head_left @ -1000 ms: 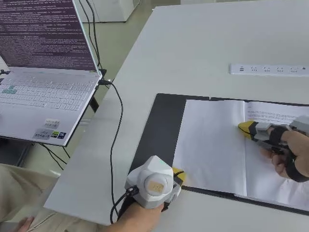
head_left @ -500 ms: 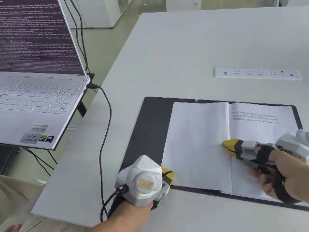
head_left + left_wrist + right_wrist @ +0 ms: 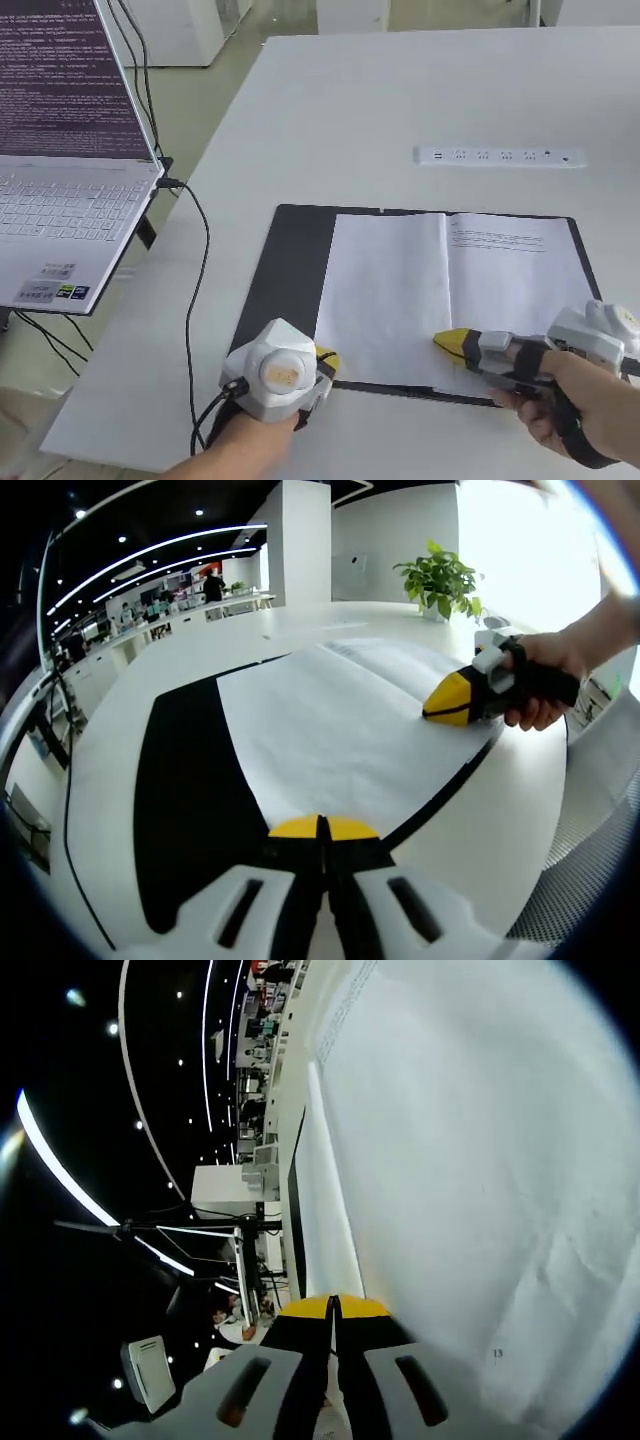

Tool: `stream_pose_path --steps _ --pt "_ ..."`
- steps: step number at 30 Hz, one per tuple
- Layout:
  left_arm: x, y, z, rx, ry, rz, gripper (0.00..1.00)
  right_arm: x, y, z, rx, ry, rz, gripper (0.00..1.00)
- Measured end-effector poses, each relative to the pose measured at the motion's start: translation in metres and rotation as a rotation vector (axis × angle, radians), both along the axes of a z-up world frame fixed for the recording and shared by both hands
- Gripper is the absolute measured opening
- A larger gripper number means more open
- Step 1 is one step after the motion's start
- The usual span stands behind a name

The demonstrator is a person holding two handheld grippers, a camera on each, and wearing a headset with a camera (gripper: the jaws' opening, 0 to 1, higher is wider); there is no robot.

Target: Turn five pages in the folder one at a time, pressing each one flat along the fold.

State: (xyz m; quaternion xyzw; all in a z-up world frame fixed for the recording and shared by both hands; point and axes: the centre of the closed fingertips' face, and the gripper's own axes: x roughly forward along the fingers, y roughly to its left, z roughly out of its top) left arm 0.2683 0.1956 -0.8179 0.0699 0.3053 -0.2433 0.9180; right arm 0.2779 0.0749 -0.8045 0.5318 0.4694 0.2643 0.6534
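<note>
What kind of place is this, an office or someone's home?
Most likely an open-plan office or lab: a large white table carries a laptop and a power strip, with a potted plant and more desks behind.

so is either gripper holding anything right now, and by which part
Nothing is held. The left gripper is shut with its tip at the near edge of the left page; the right gripper is shut, tip resting by the fold.

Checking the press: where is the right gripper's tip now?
Head view: the right gripper rests near the folder's bottom edge, right of the left gripper, its tip on the fold.
</note>
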Motion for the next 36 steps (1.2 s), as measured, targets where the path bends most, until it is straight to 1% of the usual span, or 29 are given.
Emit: stream_pose_path --steps 8,15,17,20,21,22,24,25,26,27,28,29,30,32,33,34,35,36 --pt "0.000 0.000 0.000 0.001 0.000 -0.002 0.00 -0.026 0.004 0.003 0.008 0.012 0.027 0.00" --pt "0.000 0.000 0.001 0.005 0.007 -0.001 0.00 -0.038 0.003 0.003 0.027 0.024 0.019 0.00" --pt "0.000 0.000 0.001 0.015 0.006 -0.007 0.00 -0.043 0.005 0.006 0.029 0.021 0.027 0.00" --pt "0.000 0.000 0.000 0.007 0.013 0.001 0.00 -0.046 0.007 0.009 0.041 0.011 0.032 0.00" --pt "0.000 0.001 0.001 0.004 0.015 0.003 0.00 -0.047 0.007 0.013 0.040 0.003 0.035 0.00" --pt "0.000 0.001 0.001 -0.008 0.025 0.018 0.00 -0.047 0.007 0.014 0.040 -0.004 0.034 0.00" --pt "0.000 0.001 0.002 -0.025 0.036 0.033 0.00 -0.044 0.003 0.022 0.031 -0.051 0.014 0.00" --pt "0.000 0.001 0.002 -0.040 0.047 0.044 0.00 -0.041 -0.002 0.027 0.008 -0.081 -0.001 0.00" --pt "-0.001 0.001 0.002 -0.055 0.056 0.048 0.01 -0.039 -0.006 0.029 -0.004 -0.099 -0.020 0.00" --pt "-0.003 0.001 0.003 -0.062 0.065 0.052 0.03 -0.036 -0.012 0.036 -0.004 -0.111 -0.051 0.00" --pt "-0.004 0.001 0.002 -0.058 0.066 0.049 0.04 -0.035 -0.015 0.041 0.008 -0.112 -0.070 0.00" --pt "-0.008 0.001 0.003 -0.050 0.070 0.041 0.05 -0.036 -0.020 0.052 0.036 -0.125 -0.089 0.00" --pt "-0.010 0.002 0.004 -0.043 0.075 0.036 0.06 -0.035 -0.024 0.058 0.043 -0.140 -0.109 0.00" --pt "-0.013 0.003 0.009 -0.045 0.076 0.035 0.09 -0.033 -0.037 0.068 0.023 -0.174 -0.144 0.05" --pt "-0.014 0.004 0.011 -0.048 0.076 0.035 0.10 -0.033 -0.042 0.073 0.012 -0.187 -0.161 0.06" --pt "-0.015 0.004 0.016 -0.061 0.082 0.037 0.10 -0.034 -0.050 0.077 -0.022 -0.225 -0.164 0.06" --pt "-0.016 0.005 0.020 -0.066 0.080 0.037 0.10 -0.035 -0.057 0.080 -0.036 -0.236 -0.175 0.05" --pt "-0.016 0.005 0.026 -0.078 0.069 0.038 0.10 -0.035 -0.066 0.085 -0.058 -0.250 -0.199 0.05"
